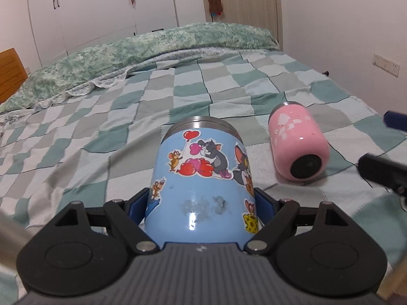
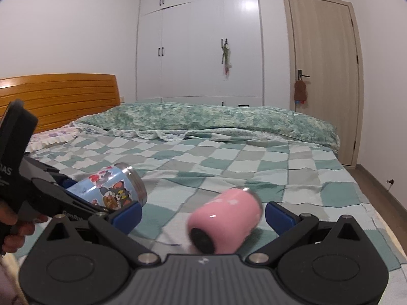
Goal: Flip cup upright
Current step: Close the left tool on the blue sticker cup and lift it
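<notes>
The left tongs [image 1: 201,203] hold the blue cup [image 1: 201,178]. The right tongs [image 2: 203,213] are wide around the pink cup [image 2: 225,222] on the bed [image 2: 254,157]. Next, I think: close, then tip both up.

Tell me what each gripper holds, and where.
Left gripper clamps the blue cartoon cup near its base. Right gripper is open around the pink cup.

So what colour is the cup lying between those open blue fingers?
Pink cup, clearest in the right wrist view.
</notes>
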`<state>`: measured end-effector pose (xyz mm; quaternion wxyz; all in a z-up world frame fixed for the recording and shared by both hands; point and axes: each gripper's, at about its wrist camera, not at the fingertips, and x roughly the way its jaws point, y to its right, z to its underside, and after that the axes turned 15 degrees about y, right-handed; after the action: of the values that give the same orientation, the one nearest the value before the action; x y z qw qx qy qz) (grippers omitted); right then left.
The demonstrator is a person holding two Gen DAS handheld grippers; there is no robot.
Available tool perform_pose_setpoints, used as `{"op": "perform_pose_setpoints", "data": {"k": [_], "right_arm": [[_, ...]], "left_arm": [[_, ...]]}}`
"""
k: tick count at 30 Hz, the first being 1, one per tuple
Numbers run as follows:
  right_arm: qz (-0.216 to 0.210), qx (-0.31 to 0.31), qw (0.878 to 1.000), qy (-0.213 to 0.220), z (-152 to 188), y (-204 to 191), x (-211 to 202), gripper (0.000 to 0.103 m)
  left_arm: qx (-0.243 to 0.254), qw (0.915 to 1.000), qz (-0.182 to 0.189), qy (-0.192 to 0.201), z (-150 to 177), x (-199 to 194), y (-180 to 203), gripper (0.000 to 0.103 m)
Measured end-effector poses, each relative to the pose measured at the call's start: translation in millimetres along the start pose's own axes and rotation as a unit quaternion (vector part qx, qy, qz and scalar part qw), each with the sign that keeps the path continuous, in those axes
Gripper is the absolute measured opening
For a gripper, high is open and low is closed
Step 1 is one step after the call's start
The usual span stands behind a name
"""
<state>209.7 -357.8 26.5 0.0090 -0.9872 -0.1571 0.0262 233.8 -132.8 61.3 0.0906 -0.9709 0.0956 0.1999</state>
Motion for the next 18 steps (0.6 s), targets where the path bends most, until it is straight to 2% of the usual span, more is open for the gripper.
{"op": "perform_pose_setpoints", "data": {"k": [10,18], "right_arm": [[-0.011,0.003,1.000,-0.016,8,-60,-39,0.103],[0.022,0.005,0.999,-0.026,23,-91,-59,0.103]], "left_arm": [[-0.017,0.9996,-0.022,0.007,33,-69,-21,0.084],[-0.035,0.9988,-0.033,0.007,60,-93,-30,0.084]]}}
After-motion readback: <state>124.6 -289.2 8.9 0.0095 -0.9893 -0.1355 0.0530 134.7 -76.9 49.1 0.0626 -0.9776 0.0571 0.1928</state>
